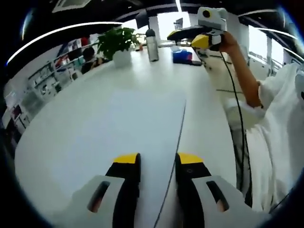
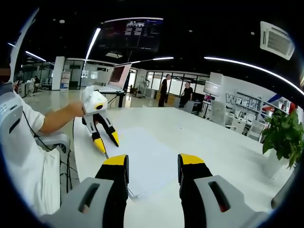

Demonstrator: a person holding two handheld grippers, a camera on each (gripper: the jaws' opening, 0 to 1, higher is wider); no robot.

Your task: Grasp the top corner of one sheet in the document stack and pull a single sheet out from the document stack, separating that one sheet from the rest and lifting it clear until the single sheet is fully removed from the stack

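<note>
The task looks barely begun: the document stack [image 1: 142, 123] lies flat and undisturbed on the white tabletop [image 1: 61, 137], no corner is lifted, and no sheet is separated from the rest, so the grasp, the pull and the lift all appear still to be done. In the left gripper view, the left gripper [image 1: 157, 159] rises from the bottom with its yellow-tipped black jaws spread apart and holding nothing, poised over the near edge of the stack. The paper is a pale, matte, rectangular sheaf, almost the same white as the smooth, glossy tabletop, and it is told apart mainly by the thin dark shadow line along its right edge. Further back stand a leafy green plant in a white pot [image 1: 118, 45], a slim metal bottle [image 1: 152, 45] and a small blue box [image 1: 182, 56]. To the right, a person in a white sleeve [image 1: 280, 109] holds the right gripper [image 1: 187, 35] raised well above the tabletop, with a dark cable hanging from it. In the right gripper view, the person's arm on the left holds the left gripper [image 2: 108, 145] with its open jaws pointing down at the far corner of the stack [image 2: 142, 161], close to it, though I cannot tell whether they touch it. The right gripper [image 2: 152, 161] has its own jaws spread wide and empty, well apart from the paper. A green plant [image 2: 282, 135] sits at the right edge, and two people stand far off in the office behind.
</note>
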